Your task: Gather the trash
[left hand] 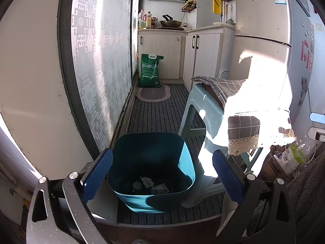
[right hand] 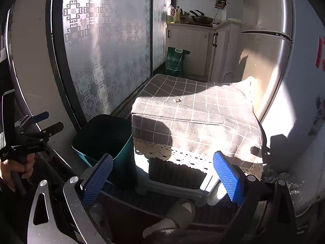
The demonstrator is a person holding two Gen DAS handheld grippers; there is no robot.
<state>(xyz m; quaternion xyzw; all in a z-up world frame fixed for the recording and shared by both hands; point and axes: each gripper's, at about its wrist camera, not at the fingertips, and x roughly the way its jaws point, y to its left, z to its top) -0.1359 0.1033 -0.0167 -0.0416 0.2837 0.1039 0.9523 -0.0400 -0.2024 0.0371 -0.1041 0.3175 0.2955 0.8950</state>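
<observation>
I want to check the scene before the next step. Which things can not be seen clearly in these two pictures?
- Scraps in the bin, left wrist view: dark shadow, too small to identify.
- Small scrap on the checked cloth, right wrist view: too small to name.
- Same cloth in the left wrist view: sun glare whitens its top.
- Bin bottom, right wrist view: black shadow.
- Clutter at the left view's right edge: cut off.

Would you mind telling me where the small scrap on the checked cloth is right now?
In the right wrist view, the small scrap lies on top of the checked cloth, near its middle, to the right of the teal bin.
</observation>
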